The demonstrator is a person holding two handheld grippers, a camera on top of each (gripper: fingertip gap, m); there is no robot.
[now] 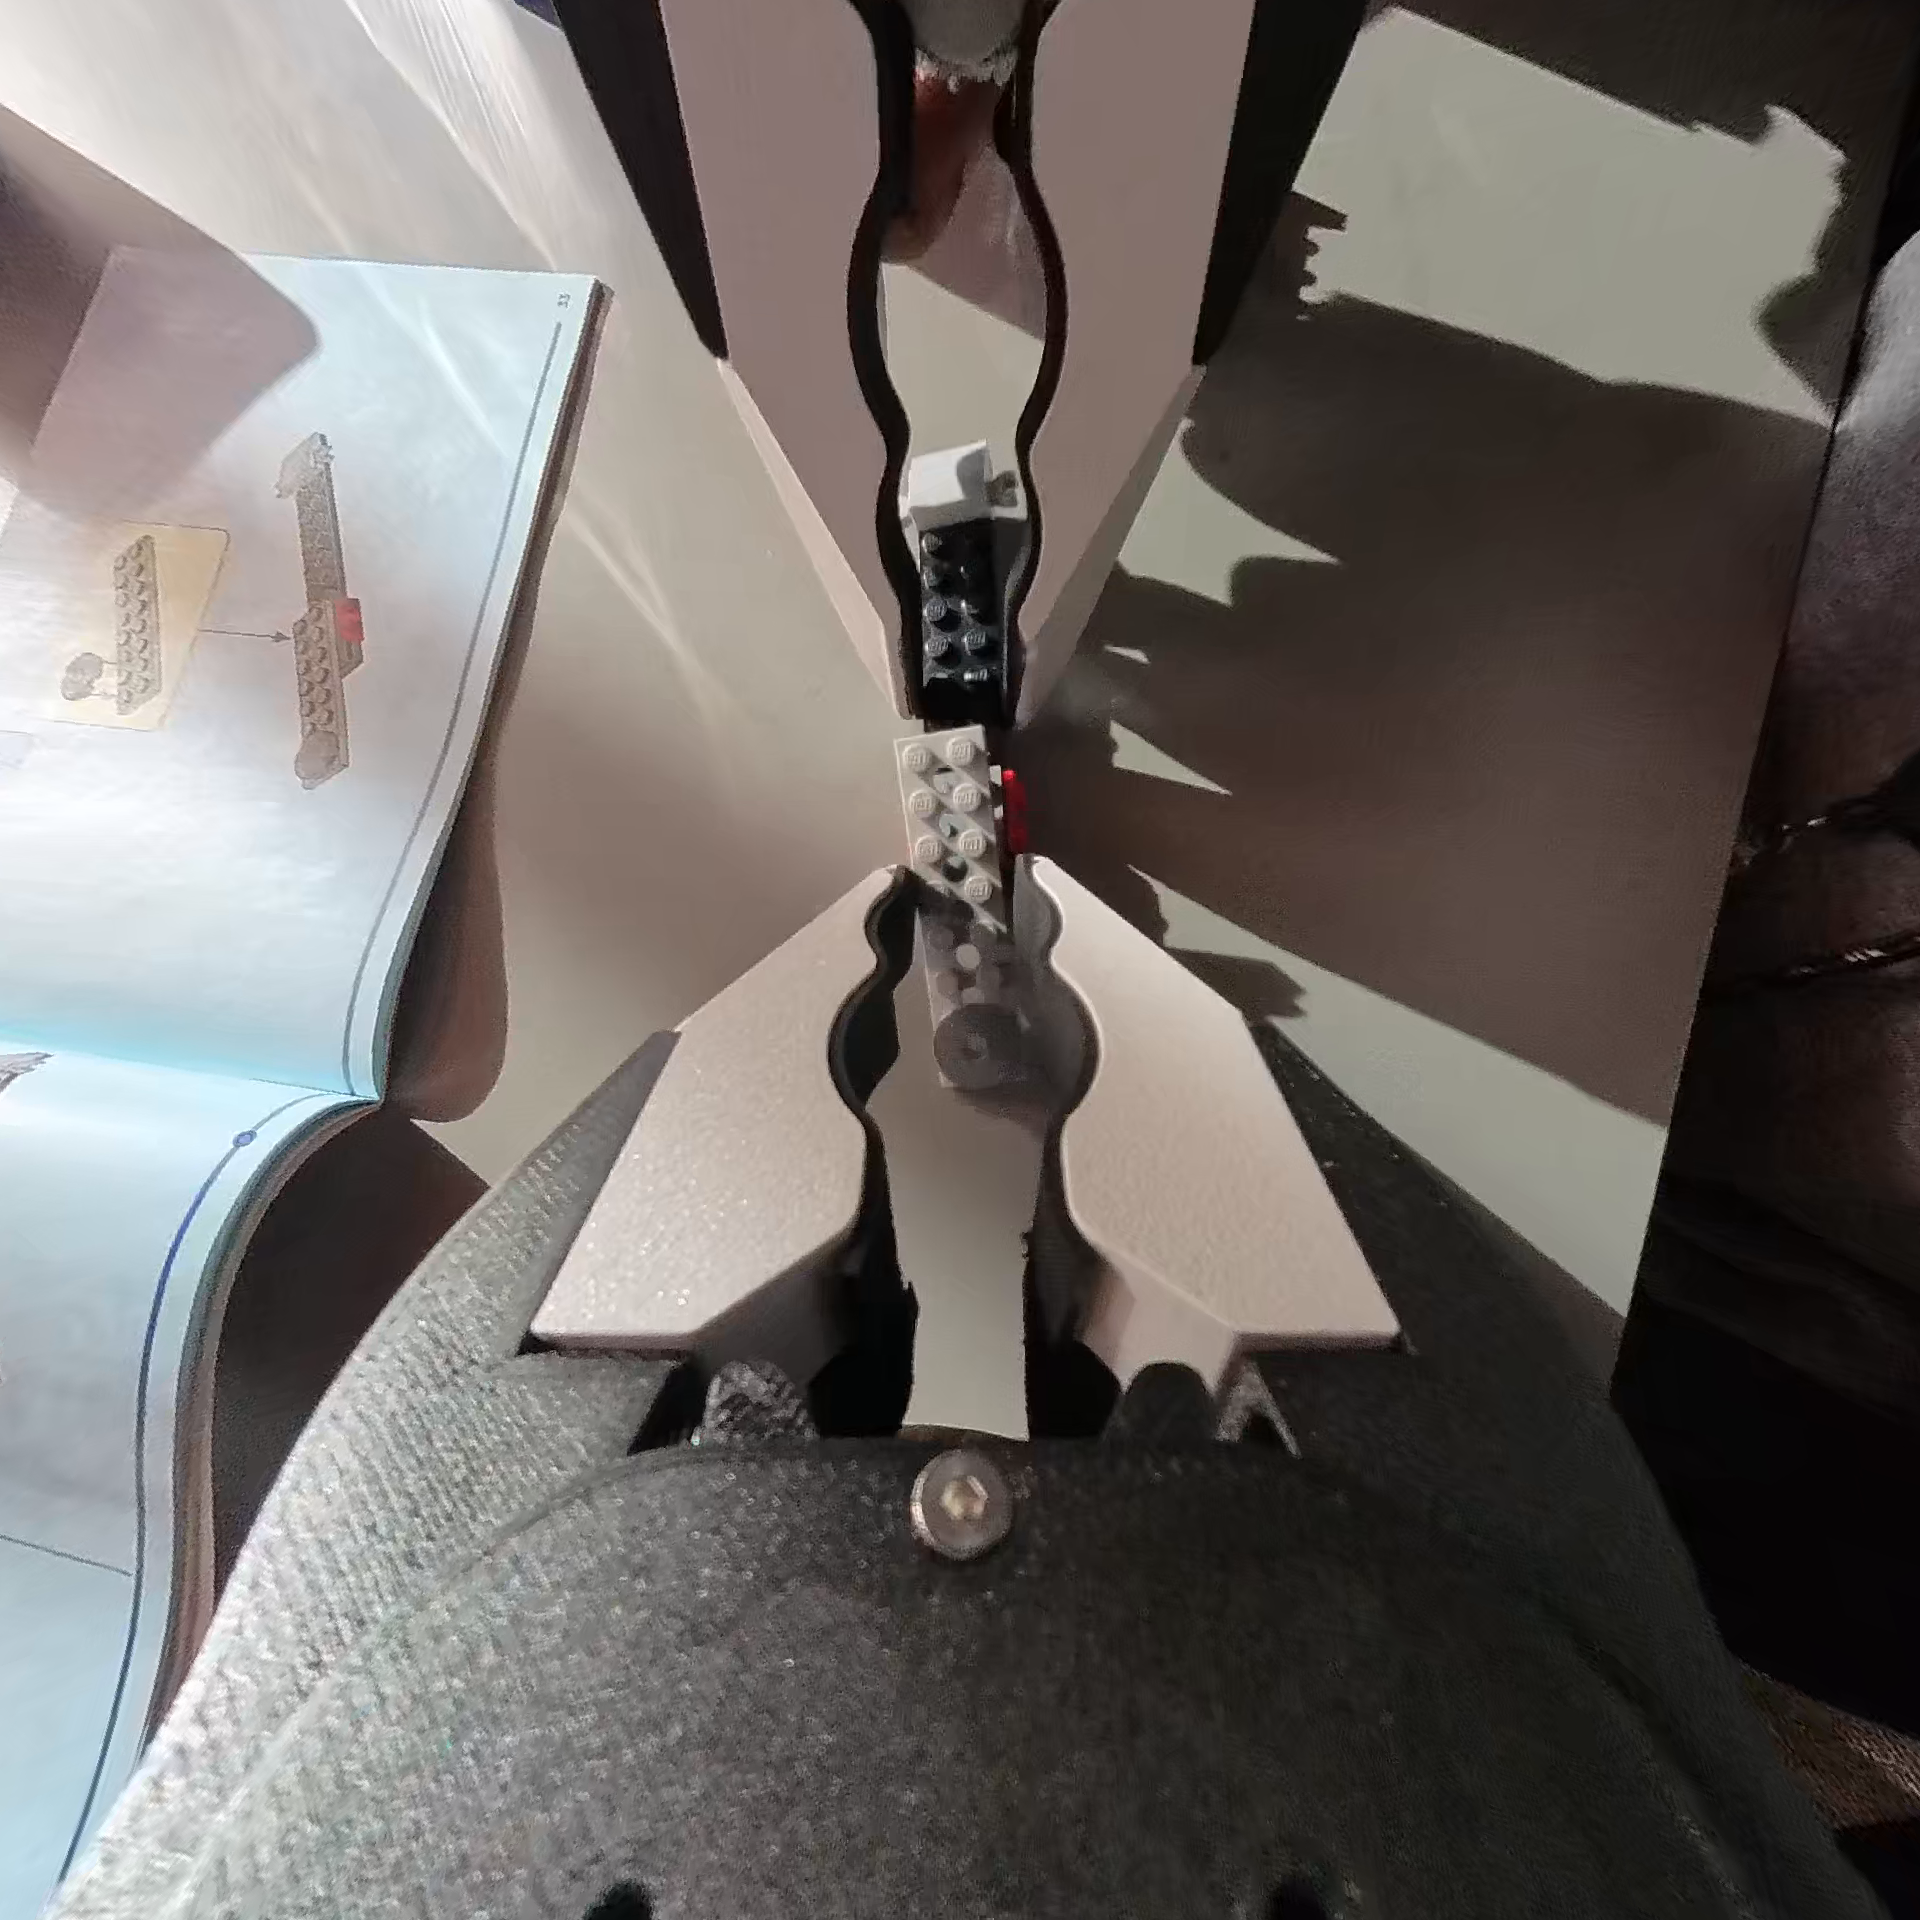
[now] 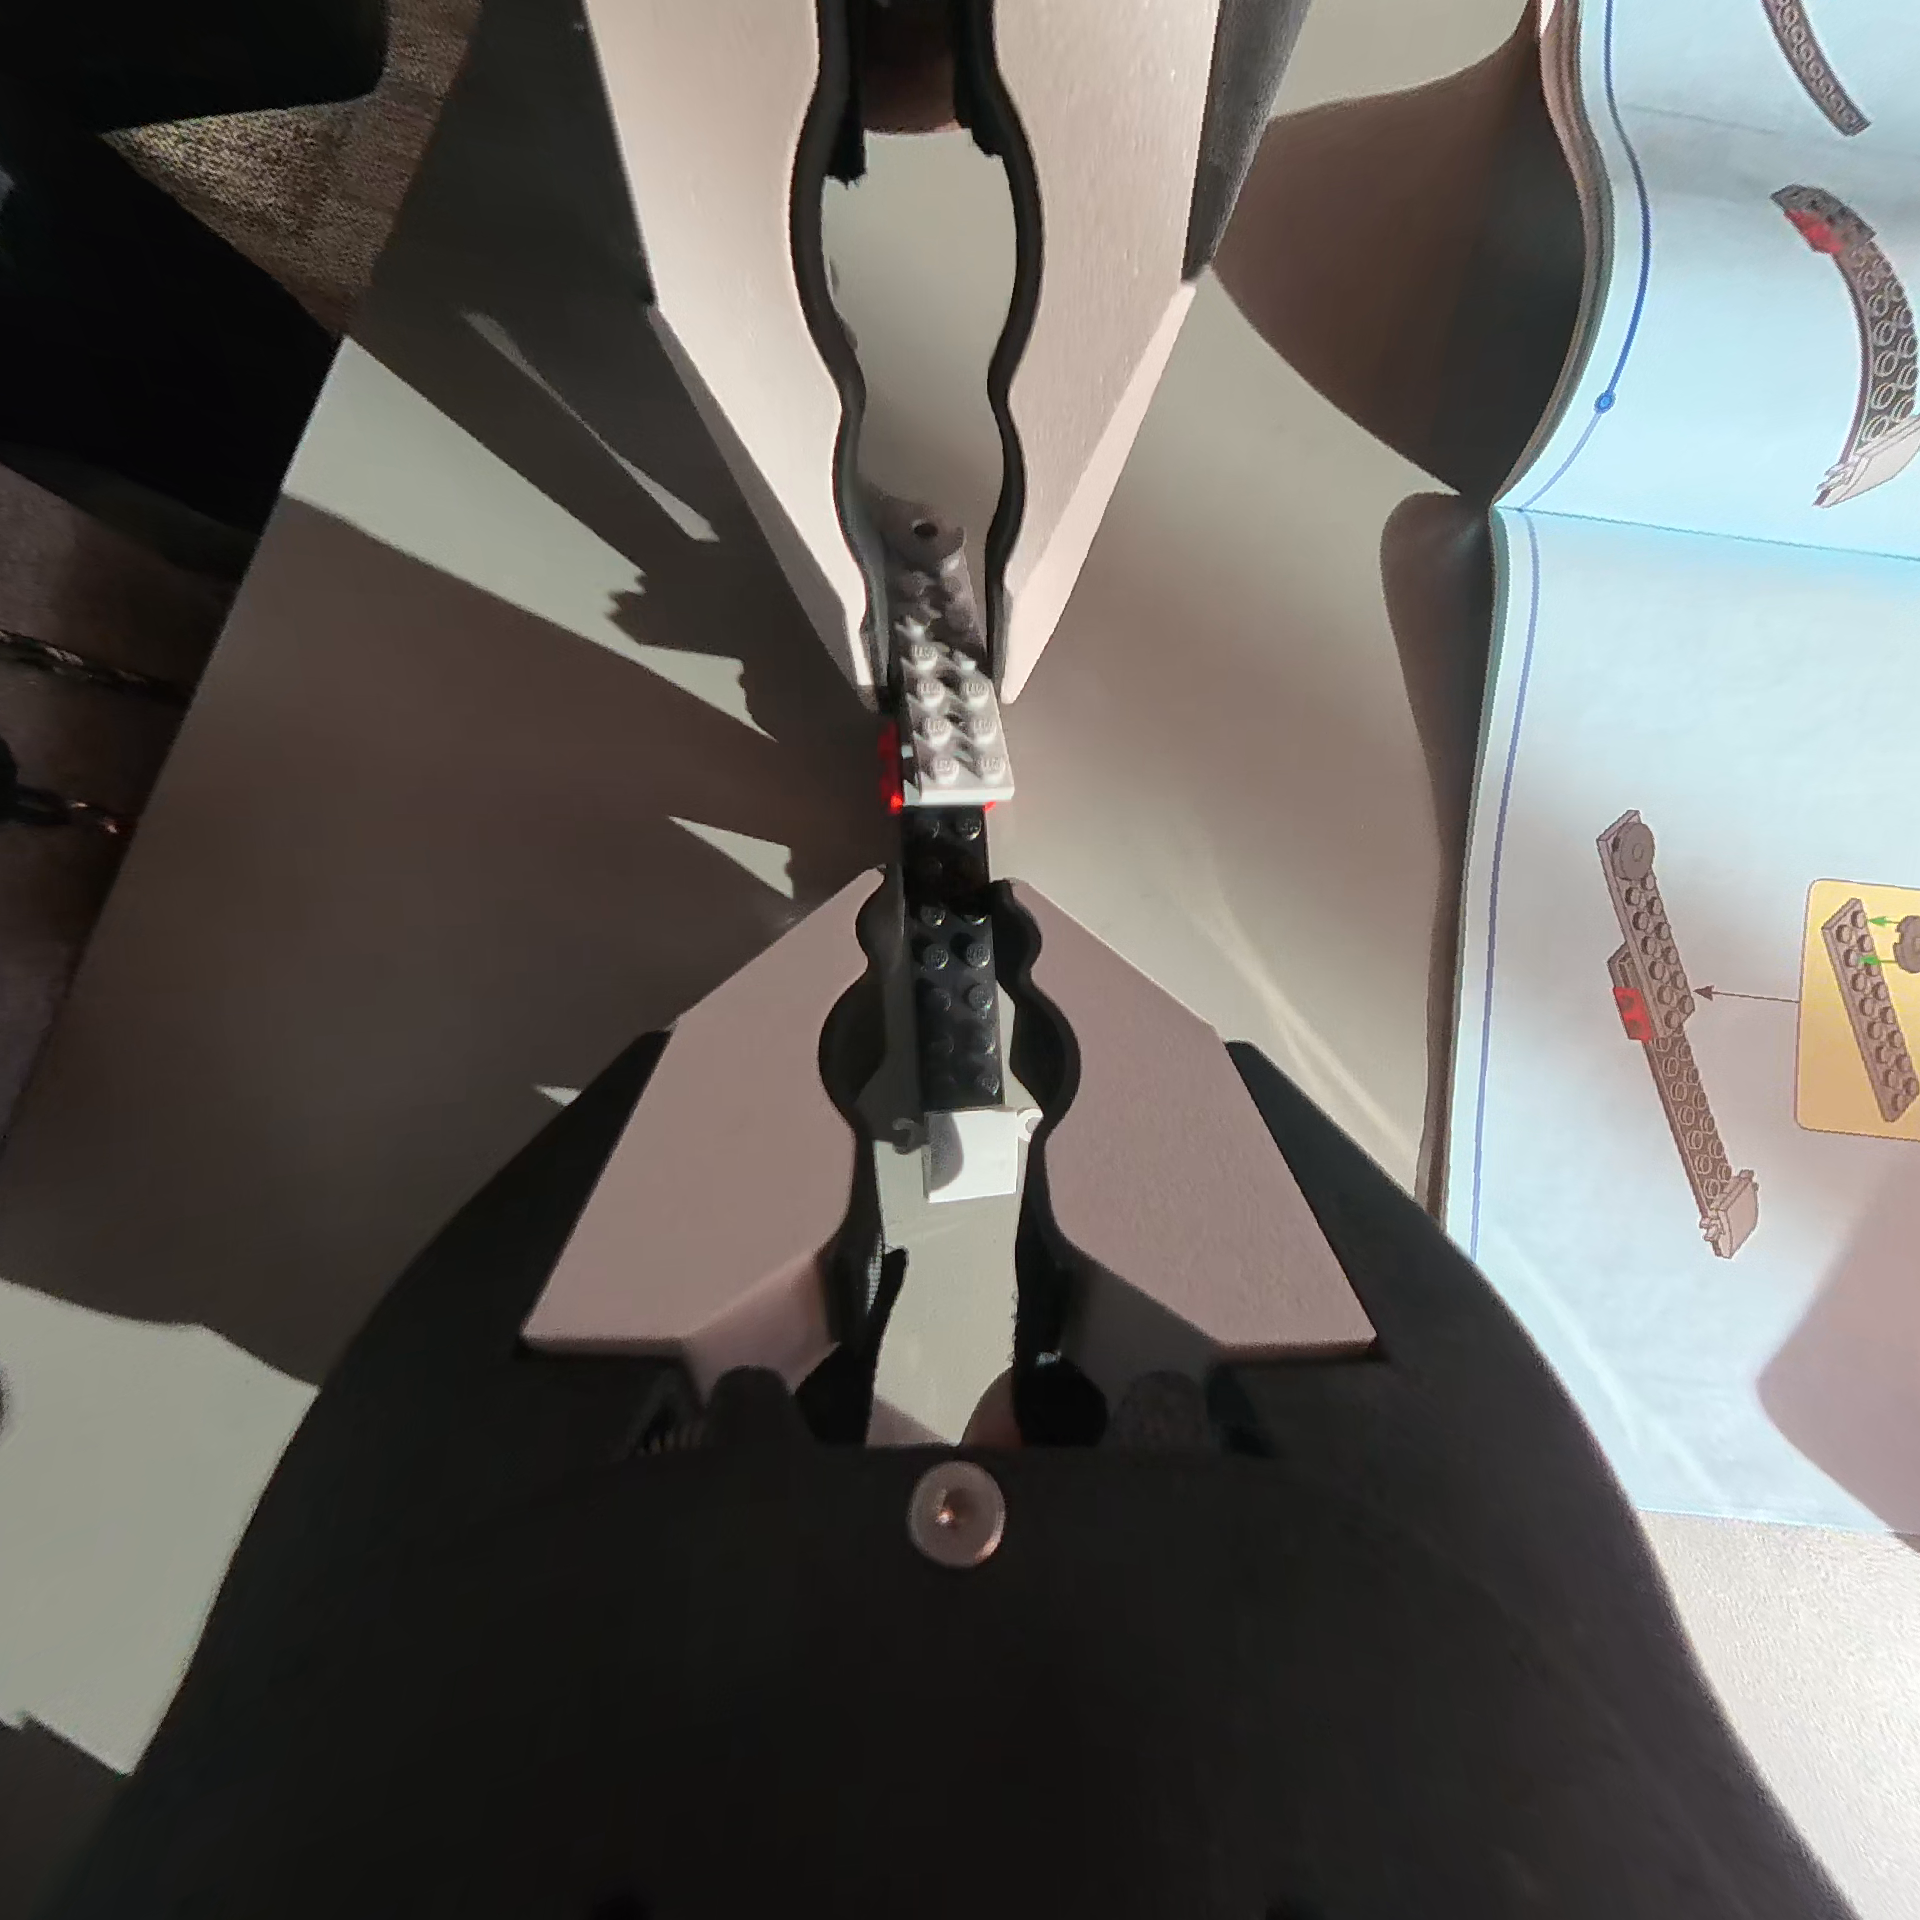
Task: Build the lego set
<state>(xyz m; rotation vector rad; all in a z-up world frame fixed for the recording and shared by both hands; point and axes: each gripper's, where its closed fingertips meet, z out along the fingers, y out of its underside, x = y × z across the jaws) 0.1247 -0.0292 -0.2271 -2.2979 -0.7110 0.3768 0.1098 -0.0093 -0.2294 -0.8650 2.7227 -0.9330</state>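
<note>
My left gripper point(image 1: 961, 894) is shut on a light grey studded plate point(image 1: 956, 821) with a round grey piece point(image 1: 977, 1049) at its near end. Facing it, my right gripper point(image 1: 966, 707) is shut on a black studded plate point(image 1: 961, 613) with a pale sloped piece point(image 1: 956, 483) at the far end. The grey plate's end lies over the black plate's end, with a small red brick point(image 1: 1016, 810) at the joint. The right wrist view shows the same: right gripper point(image 2: 951, 888), black plate point(image 2: 956, 966), grey plate point(image 2: 956, 727), red brick point(image 2: 888, 769), left gripper point(image 2: 935, 686). Both hold the parts above the table.
An open instruction booklet point(image 1: 260, 623) lies on the white table point(image 1: 675, 623) to the left gripper's left; it is also in the right wrist view point(image 2: 1714, 831). The table's edge and dark fabric point(image 1: 1818, 935) lie on the other side. Less than 4 cm separates the two grippers' tips.
</note>
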